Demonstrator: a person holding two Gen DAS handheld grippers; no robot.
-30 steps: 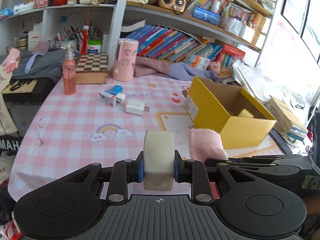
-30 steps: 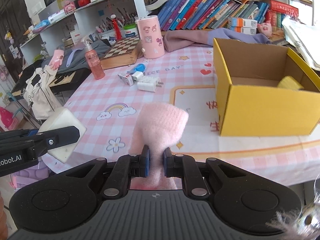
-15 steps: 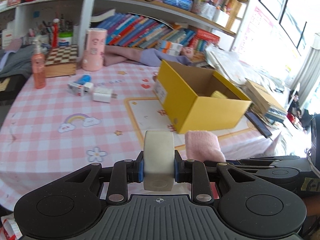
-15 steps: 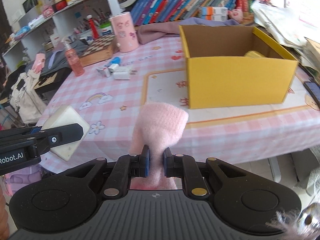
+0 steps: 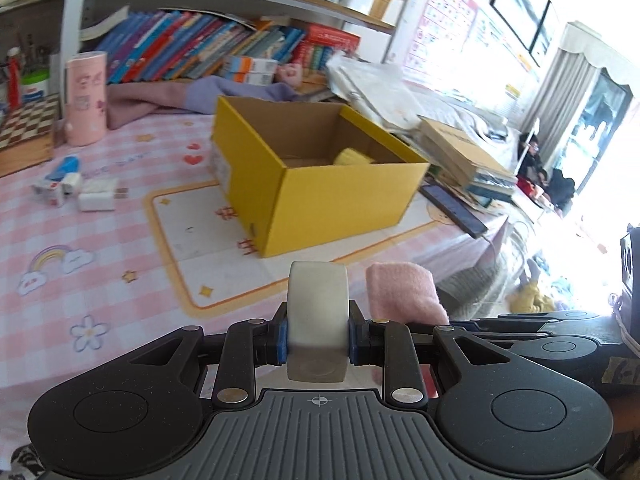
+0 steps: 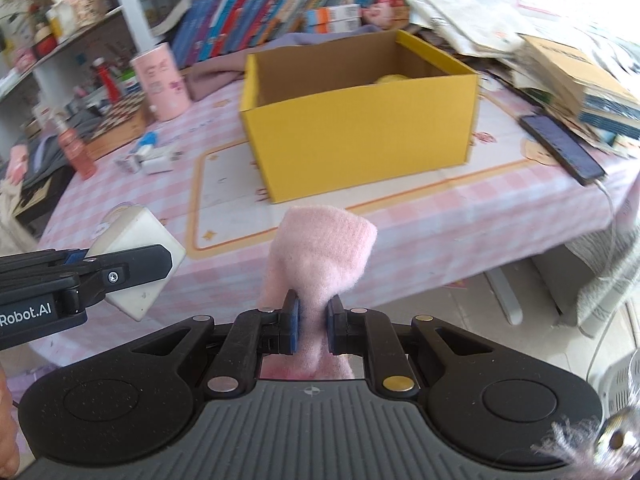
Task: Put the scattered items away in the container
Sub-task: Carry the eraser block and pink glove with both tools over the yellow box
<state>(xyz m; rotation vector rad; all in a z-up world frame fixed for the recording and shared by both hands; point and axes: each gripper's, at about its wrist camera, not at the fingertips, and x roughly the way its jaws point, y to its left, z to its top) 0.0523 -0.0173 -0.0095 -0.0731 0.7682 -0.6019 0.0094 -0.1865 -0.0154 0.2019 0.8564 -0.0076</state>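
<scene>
I've got the left tool point(image 5: 318, 338) clamped on a white block point(image 5: 318, 312) and the right tool point(image 6: 312, 326) pinching a pink glove point(image 6: 320, 252), both short of the yellow box point(image 6: 360, 120) mid-frame, so next I carry them over its rim and let go.

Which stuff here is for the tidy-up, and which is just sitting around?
For the tidy-up:
- yellow box
- white block pinched in the left gripper
- pink sock pinched in the right gripper
- white charger and small bits beside it

Just sitting around:
- books on the shelf
- pink tube
- chessboard
- phone
</scene>
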